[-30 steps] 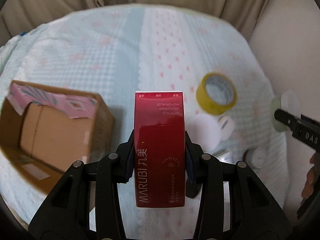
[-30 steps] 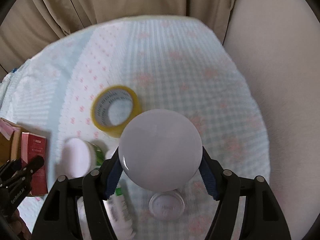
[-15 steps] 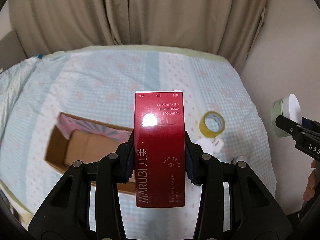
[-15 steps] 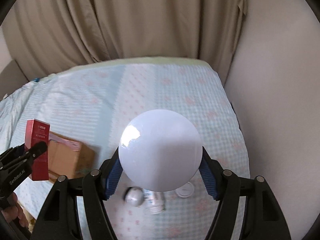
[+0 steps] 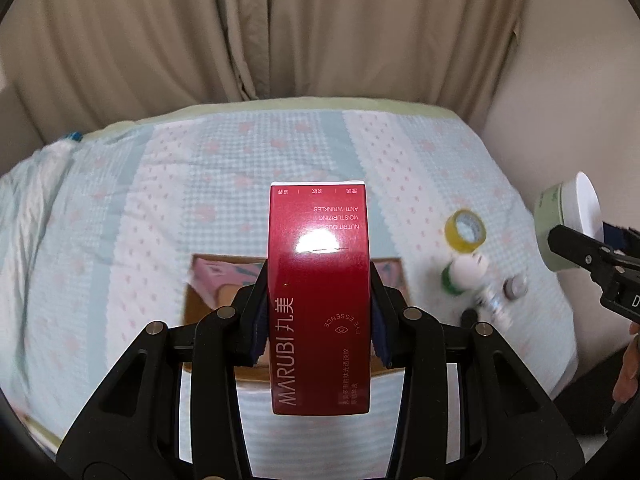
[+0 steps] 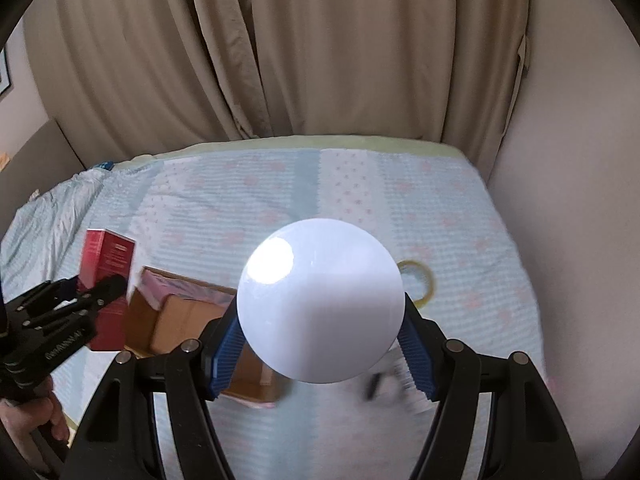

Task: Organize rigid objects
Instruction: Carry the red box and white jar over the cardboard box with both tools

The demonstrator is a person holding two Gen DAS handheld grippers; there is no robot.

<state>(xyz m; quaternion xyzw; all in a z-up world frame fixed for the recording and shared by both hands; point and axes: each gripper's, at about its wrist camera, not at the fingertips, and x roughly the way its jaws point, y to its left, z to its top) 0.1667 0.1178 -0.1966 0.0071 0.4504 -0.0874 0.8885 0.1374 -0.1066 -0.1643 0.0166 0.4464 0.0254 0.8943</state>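
My left gripper (image 5: 318, 312) is shut on a tall red cosmetics box (image 5: 319, 280), held high above the bed; the same red box (image 6: 107, 264) shows at the left of the right wrist view. My right gripper (image 6: 320, 340) is shut on a round jar with a white lid (image 6: 320, 300); in the left wrist view that jar (image 5: 568, 220) shows a pale green body. Below lies an open cardboard box (image 6: 176, 316) with a pink item inside, partly hidden by the red box in the left wrist view (image 5: 212, 276).
On the blue-and-white bedspread (image 5: 160, 200) to the right lie a yellow tape roll (image 5: 466, 229), a green jar with a white lid (image 5: 464, 274) and small bottles (image 5: 500, 296). Beige curtains (image 6: 280, 60) hang behind; a wall (image 6: 580, 160) borders the bed's right side.
Both grippers have risen and pulled back from the bed with their objects still held. The cardboard box and loose items now look smaller and farther below.
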